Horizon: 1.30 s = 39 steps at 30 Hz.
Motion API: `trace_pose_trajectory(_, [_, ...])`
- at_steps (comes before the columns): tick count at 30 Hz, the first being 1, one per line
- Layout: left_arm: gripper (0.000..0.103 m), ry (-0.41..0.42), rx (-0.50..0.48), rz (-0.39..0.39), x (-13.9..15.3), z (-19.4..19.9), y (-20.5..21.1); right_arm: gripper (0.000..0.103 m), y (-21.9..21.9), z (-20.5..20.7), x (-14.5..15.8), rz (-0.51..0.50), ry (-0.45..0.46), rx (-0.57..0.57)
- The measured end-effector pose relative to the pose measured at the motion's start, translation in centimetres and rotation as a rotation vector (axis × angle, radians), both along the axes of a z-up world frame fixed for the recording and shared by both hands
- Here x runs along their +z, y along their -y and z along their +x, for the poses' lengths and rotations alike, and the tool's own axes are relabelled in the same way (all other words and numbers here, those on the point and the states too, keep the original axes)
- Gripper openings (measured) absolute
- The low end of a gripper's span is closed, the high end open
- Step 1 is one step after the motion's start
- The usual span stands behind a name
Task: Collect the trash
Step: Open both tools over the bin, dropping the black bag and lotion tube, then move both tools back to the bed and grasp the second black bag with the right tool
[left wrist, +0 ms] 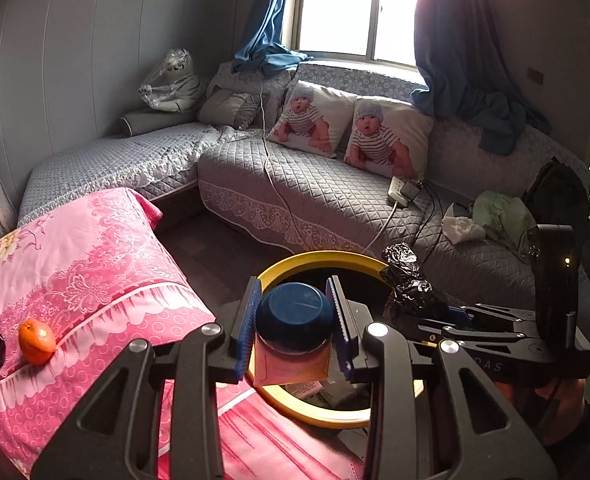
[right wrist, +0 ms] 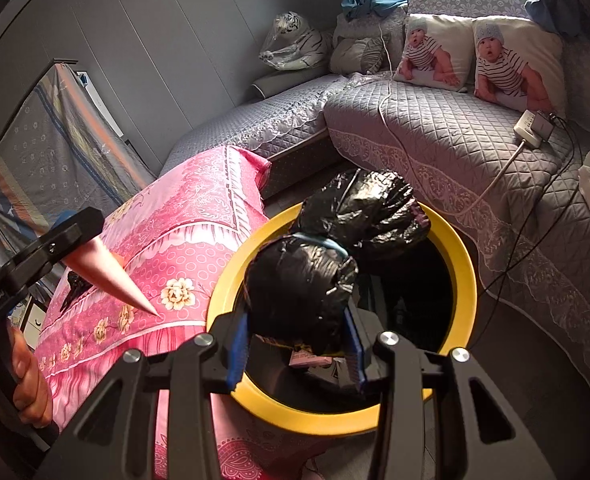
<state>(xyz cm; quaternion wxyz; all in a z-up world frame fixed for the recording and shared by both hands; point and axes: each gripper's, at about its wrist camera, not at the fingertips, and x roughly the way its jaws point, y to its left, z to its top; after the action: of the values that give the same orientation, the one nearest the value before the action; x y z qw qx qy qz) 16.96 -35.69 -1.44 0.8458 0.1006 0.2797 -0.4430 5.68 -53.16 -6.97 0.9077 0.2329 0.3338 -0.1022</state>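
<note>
Yellow-rimmed bin (right wrist: 461,240), black bag (right wrist: 307,280), pink floral cloth (left wrist: 79,264).

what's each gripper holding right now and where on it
The left gripper clamps a blue-topped, pink cone-shaped item by its wide blue end. The right gripper pinches a black plastic bag bundle across its lower lobe, over the yellow-rimmed bin.

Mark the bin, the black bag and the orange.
bin (right wrist: 465,264), right wrist view, yellow rim at right.
black bag (right wrist: 299,280), right wrist view, lower bulge between the tongs.
orange (left wrist: 37,341), left wrist view, peel centre.
</note>
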Motion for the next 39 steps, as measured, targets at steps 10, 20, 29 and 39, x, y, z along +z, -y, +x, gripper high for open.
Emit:
trace_pose_trajectory(10, [0.031, -0.086, -0.003, 0.023, -3.1, 2.5, 4.0, 0.037, -0.2, 0.6, -1.6, -0.007, -0.055, 0.009])
trace_pose_trajectory(20, [0.069, -0.102, 0.053, -0.030, -3.0, 3.4, 3.5, 0.054, 1.1, 0.8, -2.0, -0.010, -0.064, -0.035])
trace_pose_trajectory(29, [0.092, -0.078, 0.207, -0.137, -1.3, 6.2, -4.4, 0.069, 0.7, 0.5, -1.0, -0.037, -0.041, -0.049])
trace_pose_trajectory(39, [0.094, 0.067, 0.539, -0.078, -1.0, 11.2, -21.9, 0.073, -6.5, 4.3, 1.6, -0.137, 0.023, 0.177])
